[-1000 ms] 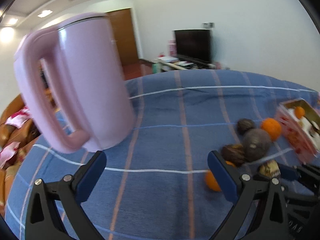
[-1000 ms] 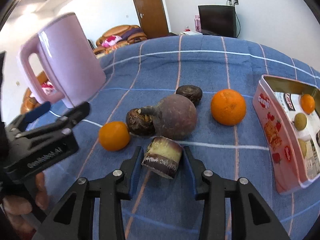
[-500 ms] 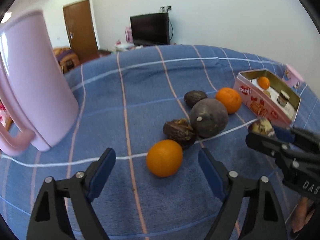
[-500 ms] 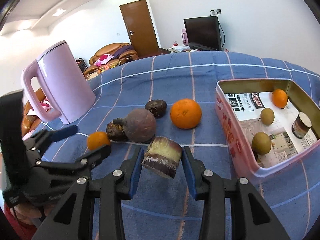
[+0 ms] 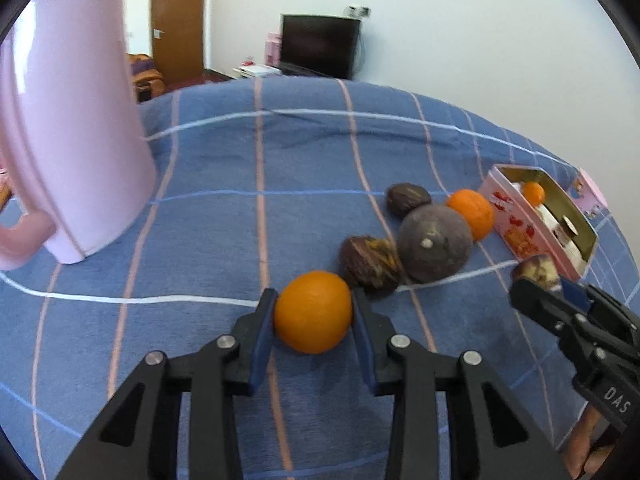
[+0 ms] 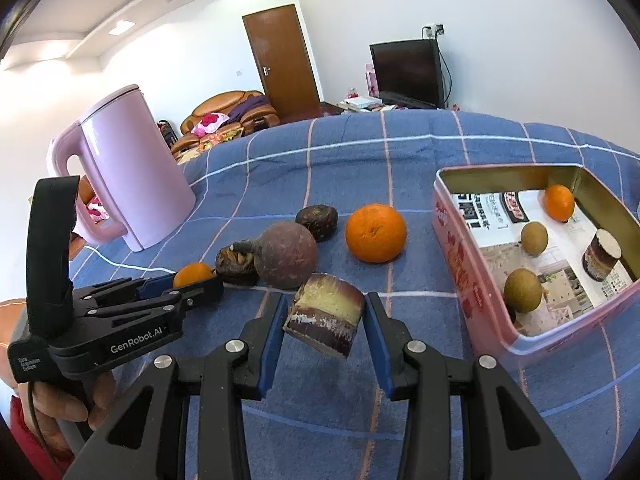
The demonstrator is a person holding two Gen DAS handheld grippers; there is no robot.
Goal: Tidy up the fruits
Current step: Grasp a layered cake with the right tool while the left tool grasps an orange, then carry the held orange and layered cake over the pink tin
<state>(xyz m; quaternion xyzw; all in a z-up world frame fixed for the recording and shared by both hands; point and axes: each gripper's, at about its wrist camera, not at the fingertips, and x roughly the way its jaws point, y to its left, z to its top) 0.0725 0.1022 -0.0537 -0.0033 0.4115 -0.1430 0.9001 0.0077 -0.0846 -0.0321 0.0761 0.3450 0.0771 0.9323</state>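
On the blue checked cloth my left gripper (image 5: 312, 305) has a small orange (image 5: 312, 312) between its blue pads. Its jaws are closing and both pads touch the fruit, which rests on the cloth. My right gripper (image 6: 326, 308) is shut on a piece of purple-skinned sugarcane (image 6: 326, 316), held above the cloth just left of the pink tin (image 6: 456, 256). The tin holds a small orange (image 6: 559, 201), two brown round fruits and another cane piece (image 6: 601, 255). A large purple fruit (image 6: 286, 254), a big orange (image 6: 376, 232) and two dark wrinkled fruits lie between the grippers.
A tall pink kettle (image 6: 128, 168) stands at the left on the cloth. A hand (image 6: 60, 404) holds the left gripper's handle at the lower left of the right wrist view. A television, a door and a sofa are far behind.
My left gripper swung from the kettle to the small orange, came down over it, and its wide jaws closed around it. My right gripper shifted toward the tin with the cane piece still gripped.
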